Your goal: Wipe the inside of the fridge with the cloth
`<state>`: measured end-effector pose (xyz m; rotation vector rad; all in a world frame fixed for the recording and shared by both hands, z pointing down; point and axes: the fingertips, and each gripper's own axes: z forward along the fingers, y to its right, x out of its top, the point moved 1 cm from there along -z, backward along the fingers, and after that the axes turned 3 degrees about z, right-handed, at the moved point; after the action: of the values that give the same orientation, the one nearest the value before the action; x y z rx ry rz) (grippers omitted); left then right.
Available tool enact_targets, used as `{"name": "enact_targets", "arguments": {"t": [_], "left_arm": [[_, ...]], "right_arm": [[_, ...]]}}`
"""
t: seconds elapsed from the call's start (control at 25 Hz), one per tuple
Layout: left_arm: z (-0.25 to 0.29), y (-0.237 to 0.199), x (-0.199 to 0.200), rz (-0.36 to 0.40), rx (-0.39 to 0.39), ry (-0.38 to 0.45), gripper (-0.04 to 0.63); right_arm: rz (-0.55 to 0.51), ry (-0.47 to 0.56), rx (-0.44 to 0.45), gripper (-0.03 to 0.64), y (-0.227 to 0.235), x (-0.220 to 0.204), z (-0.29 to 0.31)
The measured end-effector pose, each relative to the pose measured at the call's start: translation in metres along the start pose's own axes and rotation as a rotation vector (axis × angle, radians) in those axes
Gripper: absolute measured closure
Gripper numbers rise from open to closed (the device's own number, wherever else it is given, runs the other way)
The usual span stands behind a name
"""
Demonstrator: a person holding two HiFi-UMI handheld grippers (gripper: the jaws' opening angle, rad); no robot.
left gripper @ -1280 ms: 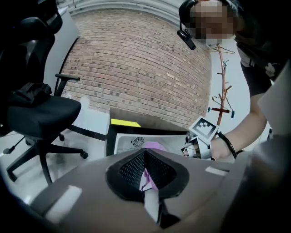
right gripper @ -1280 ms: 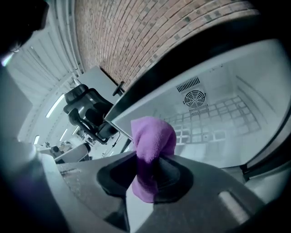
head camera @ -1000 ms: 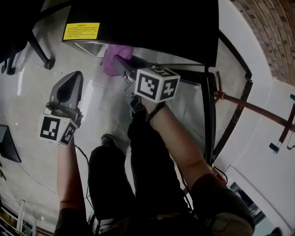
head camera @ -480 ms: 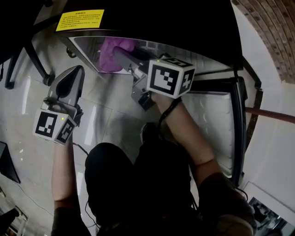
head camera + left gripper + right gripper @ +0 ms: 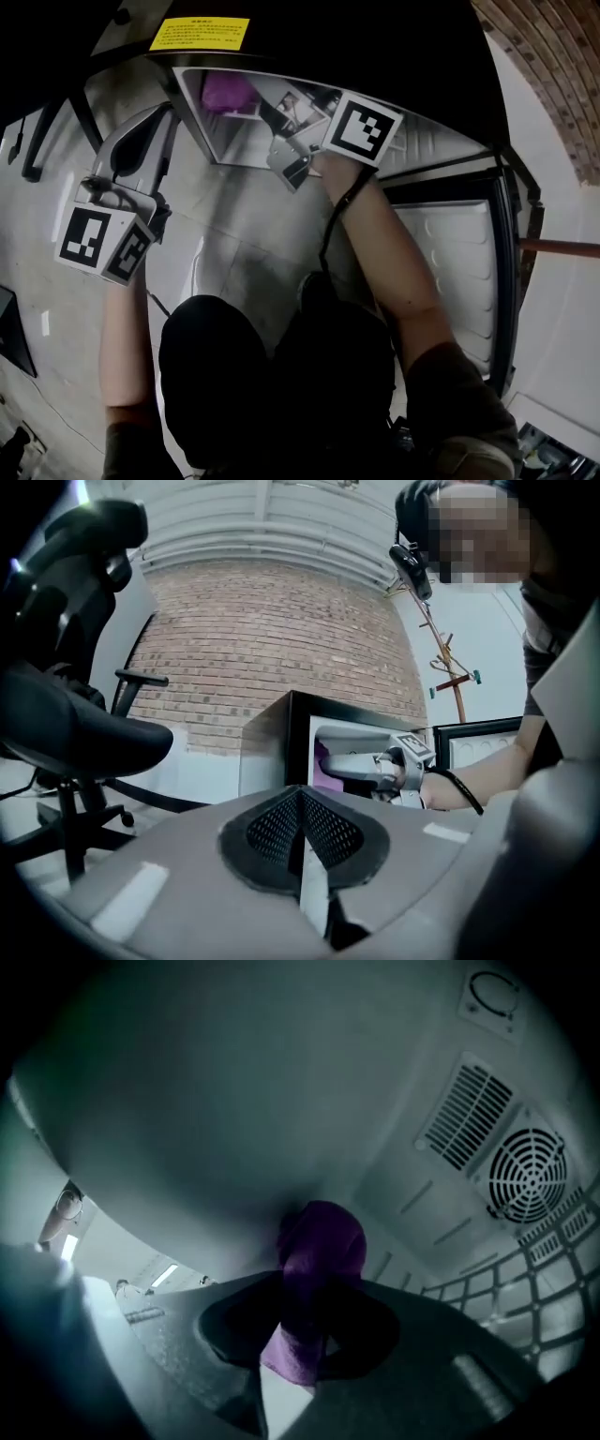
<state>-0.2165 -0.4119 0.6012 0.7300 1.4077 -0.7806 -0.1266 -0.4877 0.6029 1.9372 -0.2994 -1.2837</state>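
A small black fridge (image 5: 309, 37) stands open, its white inside (image 5: 234, 131) showing at the top of the head view. My right gripper (image 5: 247, 99) reaches into it, shut on a purple cloth (image 5: 228, 92). In the right gripper view the cloth (image 5: 319, 1255) bulges out past the right gripper (image 5: 305, 1335) and presses against the white inner wall (image 5: 216, 1101). My left gripper (image 5: 150, 127) hovers outside the fridge to the left, shut and empty. From the left gripper (image 5: 302, 827) I see the fridge (image 5: 281, 742) with the cloth (image 5: 322, 761) inside.
The fridge door (image 5: 450, 253) hangs open on the right. A round fan grille (image 5: 530, 1171) and a wire shelf (image 5: 497, 1274) sit on the inside. An office chair (image 5: 75, 724) stands left of the fridge. The person's dark-trousered legs (image 5: 272, 375) crouch on the pale floor (image 5: 225, 225).
The right gripper has carried the cloth from the fridge opening deeper inside, up against the wall. The left gripper has stayed about where it was, beside the fridge.
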Motion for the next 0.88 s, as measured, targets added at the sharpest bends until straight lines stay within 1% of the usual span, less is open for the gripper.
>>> {"name": "enact_targets", "arguments": {"t": [0.04, 0.12, 0.24, 0.4, 0.44, 0.52, 0.6, 0.68, 0.8, 0.88], "left_arm": [[-0.001, -0.001, 0.002, 0.004, 0.003, 0.002, 0.578], [-0.002, -0.004, 0.005, 0.009, 0.004, 0.002, 0.578], [-0.002, -0.006, 0.004, 0.009, 0.003, 0.002, 0.578], [-0.003, -0.008, -0.006, 0.002, 0.014, -0.008, 0.578], [-0.003, -0.007, -0.009, -0.006, 0.013, -0.015, 0.578], [-0.002, -0.003, -0.016, -0.034, 0.003, -0.034, 0.578], [-0.002, -0.002, -0.022, -0.021, -0.006, -0.050, 0.578], [-0.001, -0.002, -0.025, -0.008, -0.013, -0.060, 0.578], [0.000, 0.000, -0.029, -0.049, -0.017, -0.069, 0.578], [0.002, 0.001, -0.030, -0.027, -0.022, -0.065, 0.578]], "right_arm": [[0.005, 0.011, 0.002, 0.531, 0.003, 0.000, 0.005], [0.018, 0.018, -0.037, 0.531, 0.017, -0.002, 0.011], [0.006, -0.006, -0.151, 0.531, 0.049, -0.006, 0.012], [-0.048, -0.078, -0.328, 0.531, 0.101, -0.020, -0.001], [-0.060, -0.091, -0.356, 0.531, 0.100, -0.022, 0.000], [-0.089, -0.098, -0.375, 0.531, 0.079, -0.022, 0.009], [-0.150, -0.108, -0.416, 0.531, 0.067, -0.020, 0.012], [-0.221, -0.133, -0.502, 0.531, 0.071, -0.020, 0.004], [-0.335, -0.163, -0.620, 0.531, 0.078, -0.018, -0.014], [-0.428, -0.175, -0.665, 0.531, 0.077, -0.015, -0.025]]}}
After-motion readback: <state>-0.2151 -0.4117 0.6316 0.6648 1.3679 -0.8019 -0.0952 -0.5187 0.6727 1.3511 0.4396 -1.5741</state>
